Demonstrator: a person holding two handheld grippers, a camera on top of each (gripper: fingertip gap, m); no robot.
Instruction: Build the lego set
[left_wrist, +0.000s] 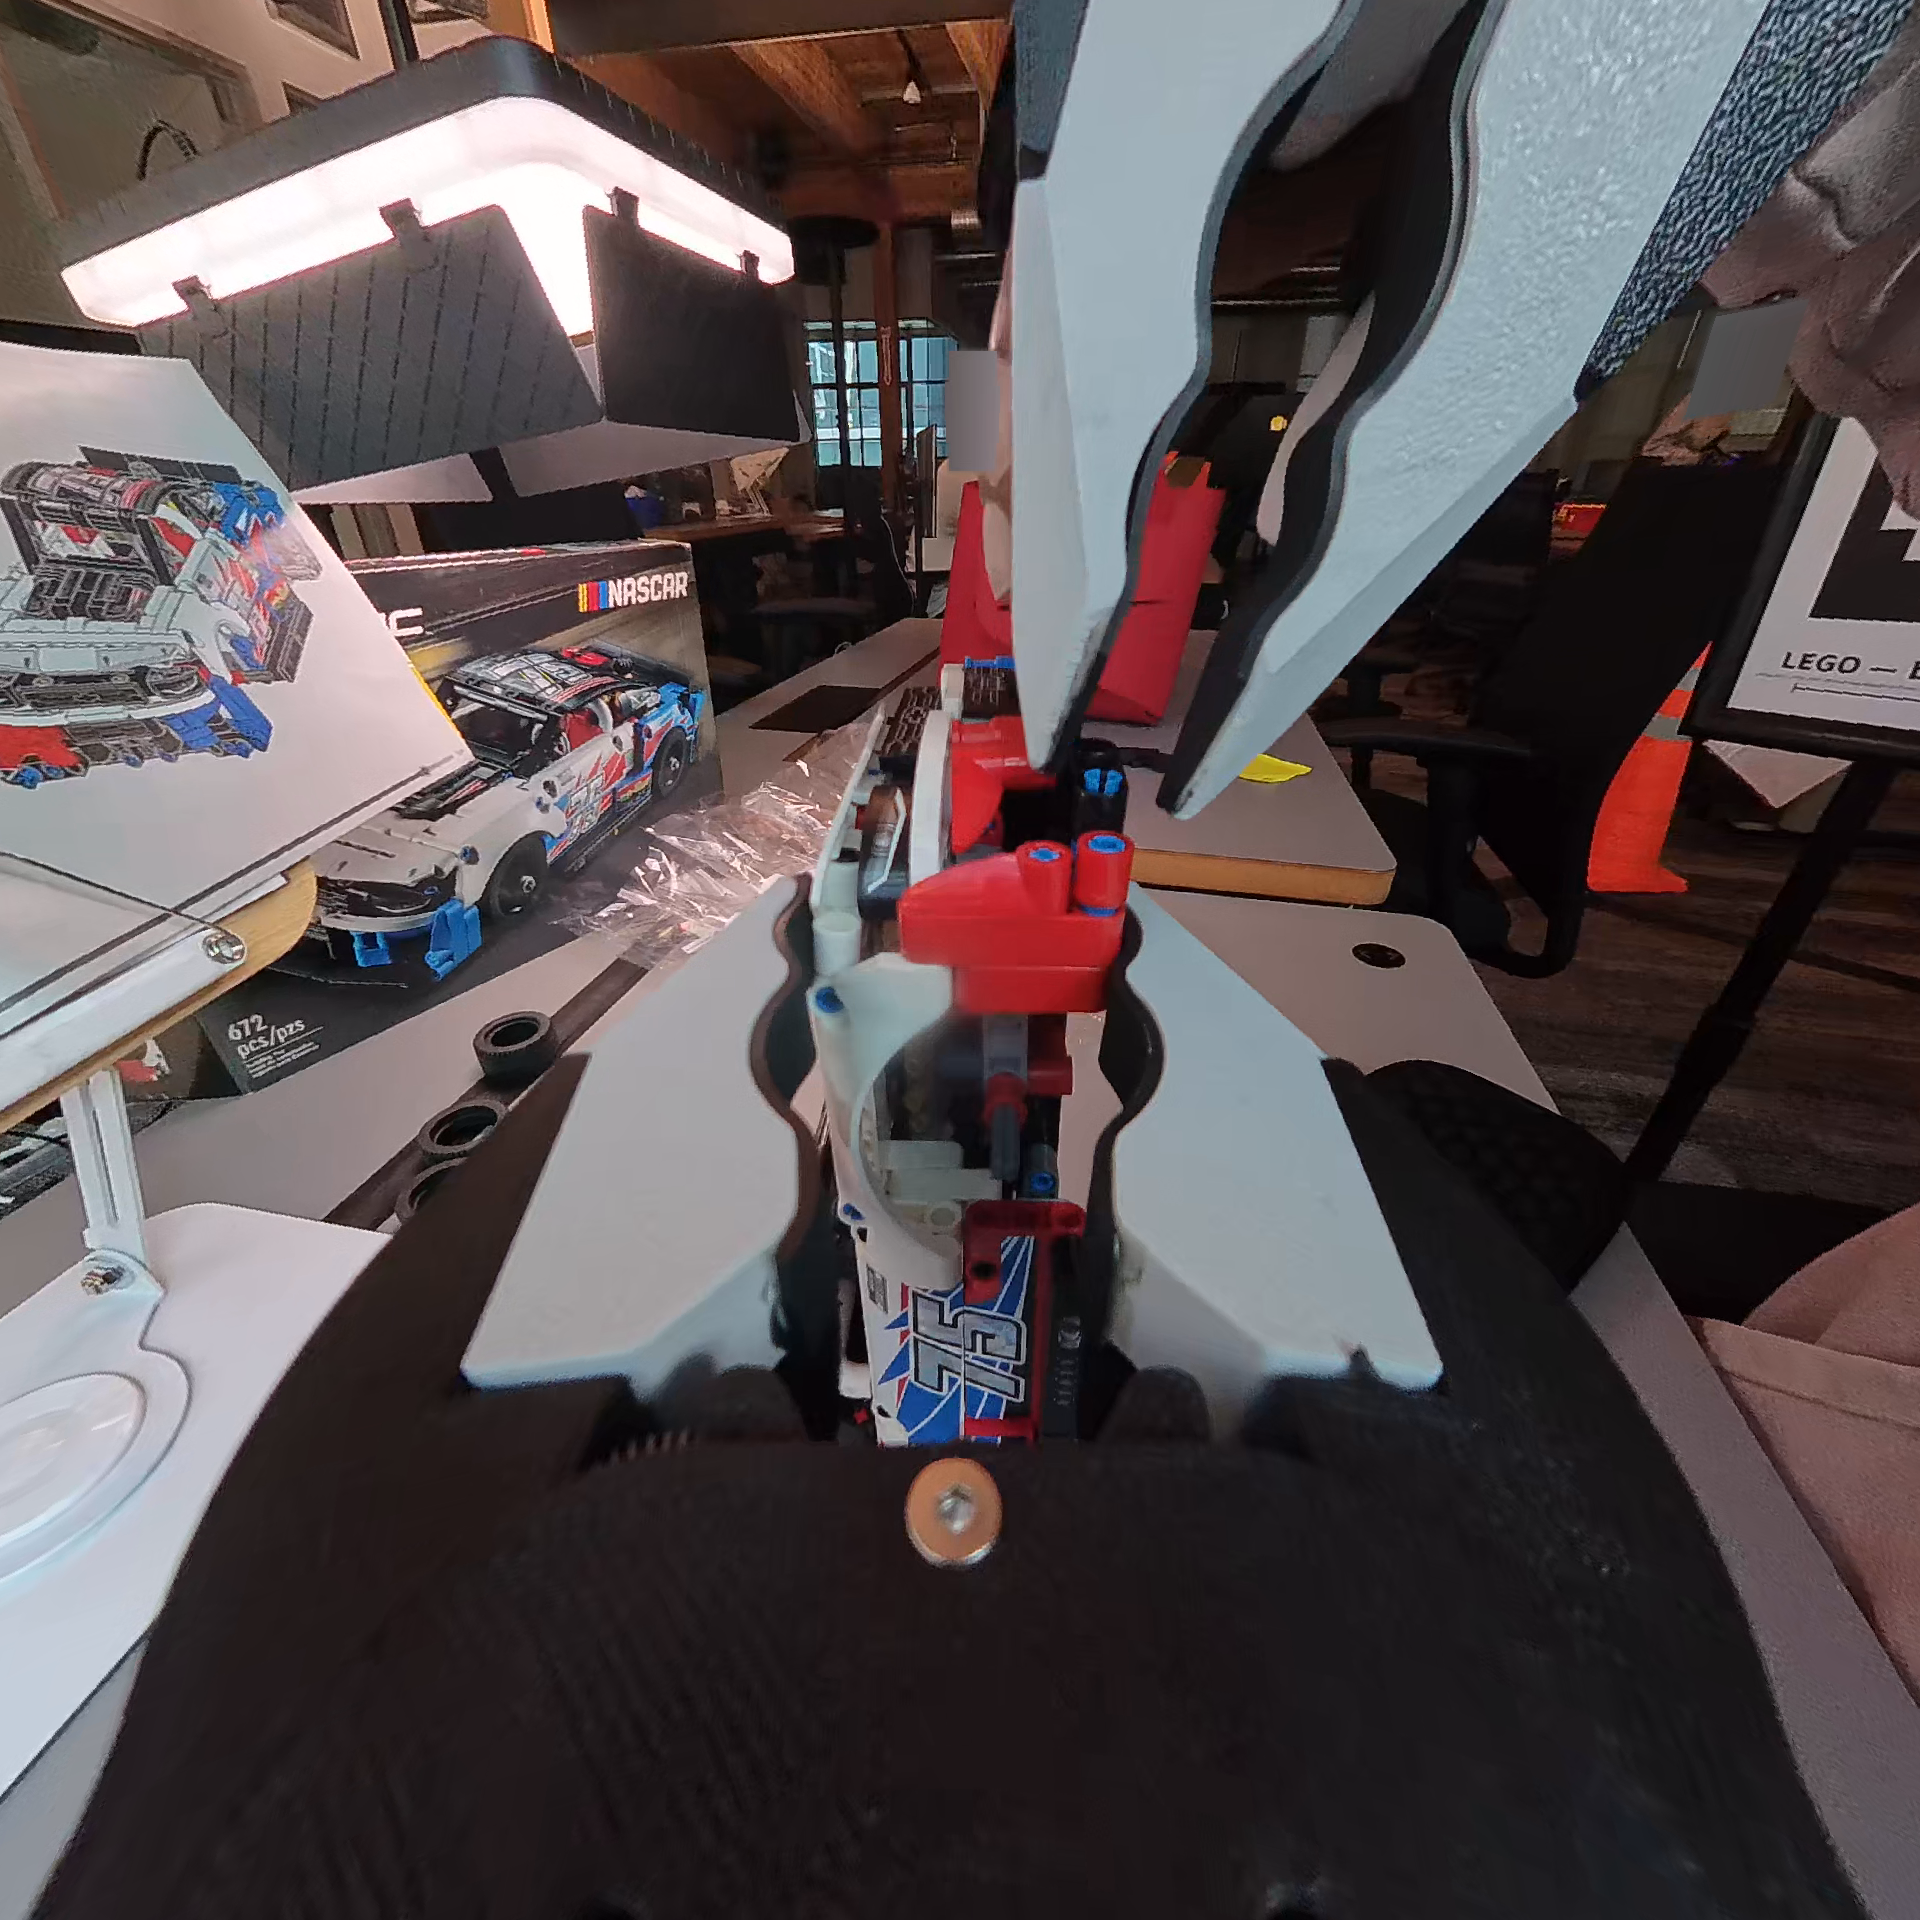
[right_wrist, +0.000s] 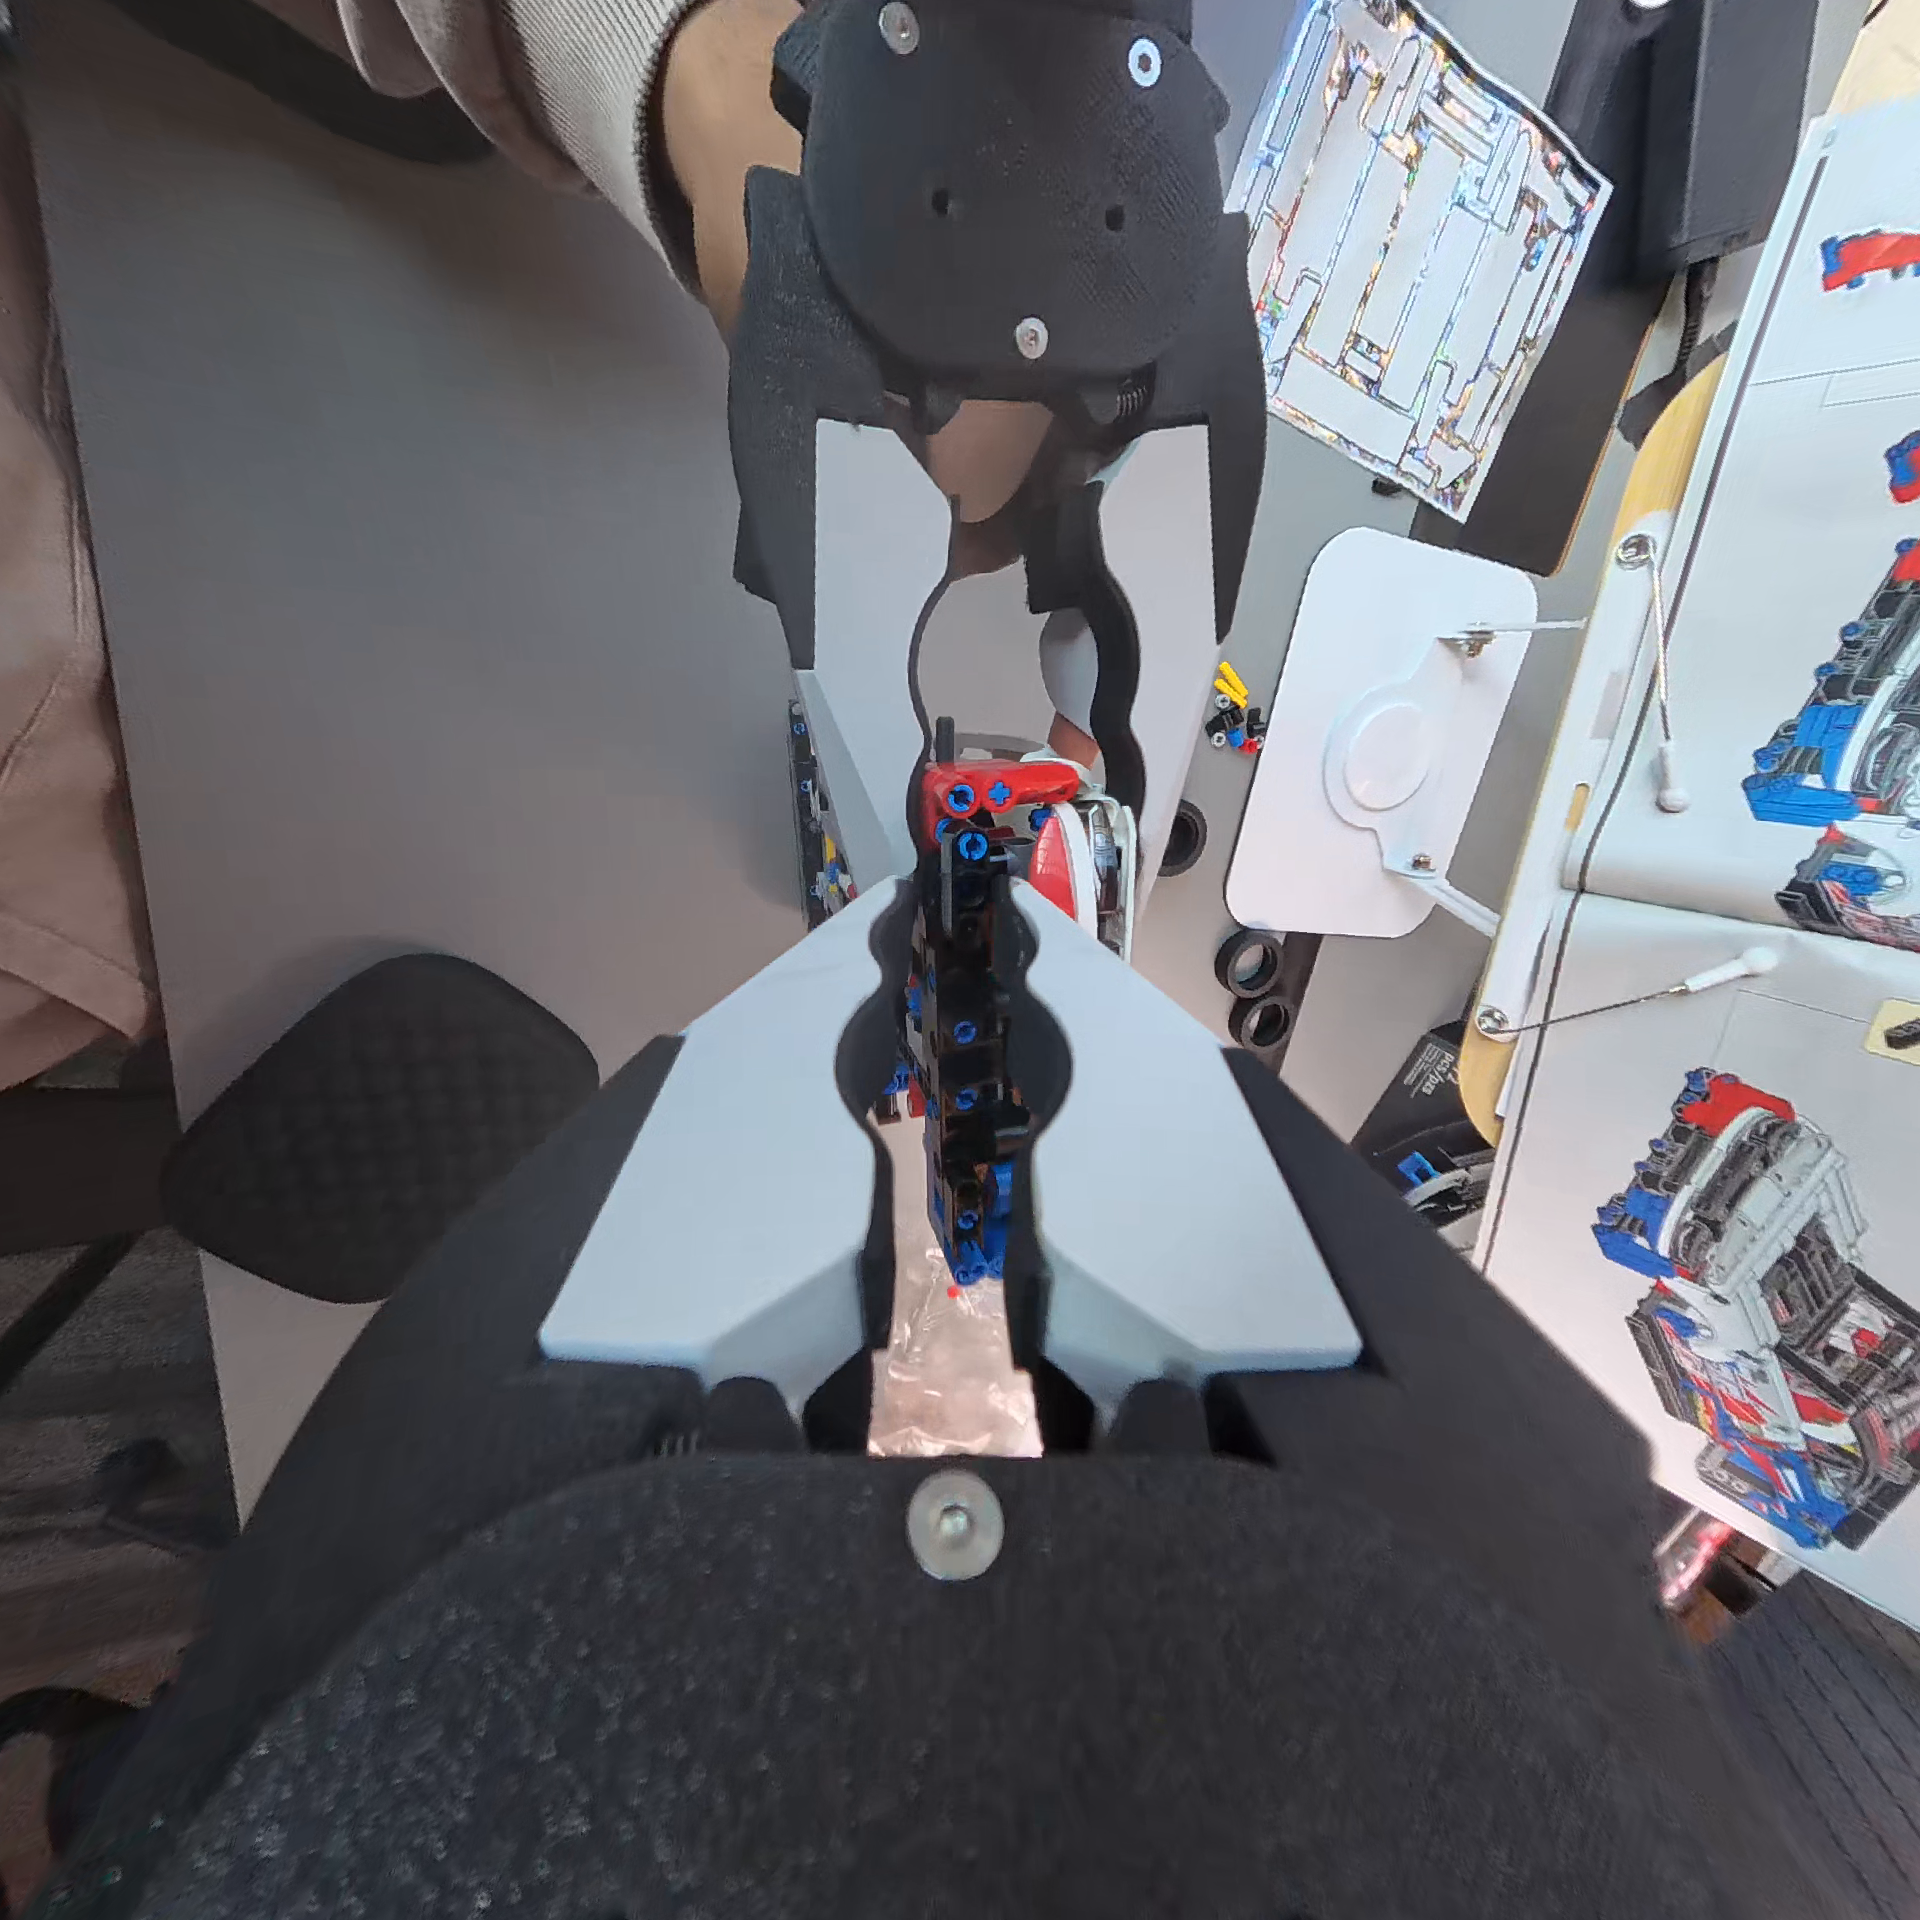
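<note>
While the left gripper (left_wrist: 961, 914) is clamped on the partly built lego car (left_wrist: 966, 1091), the model stands on edge between its two white fingers (left_wrist: 665, 1174), red and white panels uppermost and a numbered side panel low in the grip. The assembly is held above the grey table (left_wrist: 1434, 997), not resting on it.

The right gripper (left_wrist: 1112, 779) enters the left wrist view from above, pointing down at the model's far end. Its fingertips stand narrowly apart; one tip touches the red bodywork beside a black connector carrying blue pins, the other hangs just clear. In its own view the right gripper (right_wrist: 961, 894) straddles the black beam of the lego car (right_wrist: 966, 1039), blue pins showing along that beam. Whether the pads actually press on the beam cannot be told (the gap looks slightly wider than the part).

Surroundings noted:
- Instruction booklet (left_wrist: 177, 623) open on a white stand (left_wrist: 104, 1195), left of the work.
- Product box (left_wrist: 540, 727) behind it, crumpled clear plastic alongside.
- Loose black tyres (left_wrist: 514, 1044) on the table near the box; more tyres (right_wrist: 1252, 961) visible beside the stand's base.
- A small cluster of loose pieces (right_wrist: 1233, 717), yellow, black and red.
- A foil sticker sheet (right_wrist: 1423, 260) at the table's far edge.
</note>
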